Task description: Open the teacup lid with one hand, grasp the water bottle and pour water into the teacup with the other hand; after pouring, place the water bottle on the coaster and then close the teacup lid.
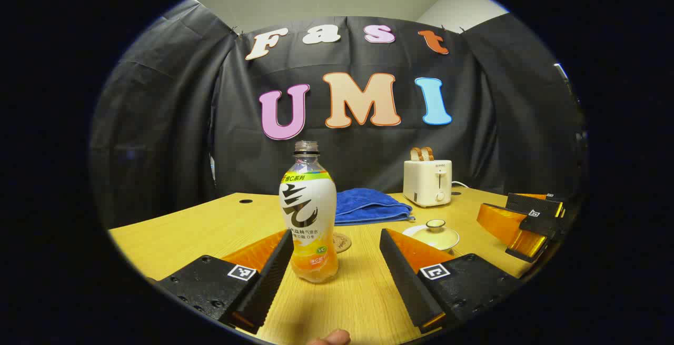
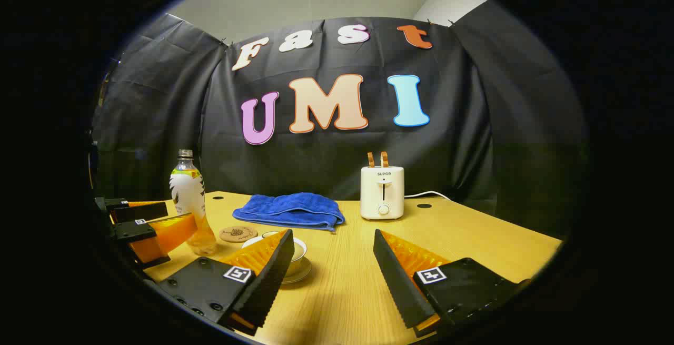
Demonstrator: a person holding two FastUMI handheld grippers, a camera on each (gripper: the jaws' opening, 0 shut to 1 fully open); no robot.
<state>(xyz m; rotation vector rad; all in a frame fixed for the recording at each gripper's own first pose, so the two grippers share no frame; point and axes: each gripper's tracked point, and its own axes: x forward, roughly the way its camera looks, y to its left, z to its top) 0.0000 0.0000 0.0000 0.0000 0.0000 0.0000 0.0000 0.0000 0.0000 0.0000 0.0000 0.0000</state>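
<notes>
An uncapped water bottle (image 1: 308, 218) with orange liquid at the bottom stands upright on the table. It sits between the fingertips of my open left gripper (image 1: 336, 233), closer to the left finger; neither finger presses on it. A round cork coaster (image 1: 342, 242) lies just behind it. The lidded teacup (image 1: 435, 234) rests on its saucer to the right. My right gripper (image 2: 333, 233) is open above the table, and the teacup (image 2: 299, 253) is half hidden behind its left finger. Farther left stand the bottle (image 2: 188, 200) and the coaster (image 2: 238, 233).
A folded blue towel (image 2: 292, 209) and a white toaster (image 2: 383, 192) with two slices sit along the back of the wooden table (image 2: 474, 239). The other gripper (image 1: 532, 221) is at the table's right side. A fingertip (image 1: 329, 337) shows at the bottom edge.
</notes>
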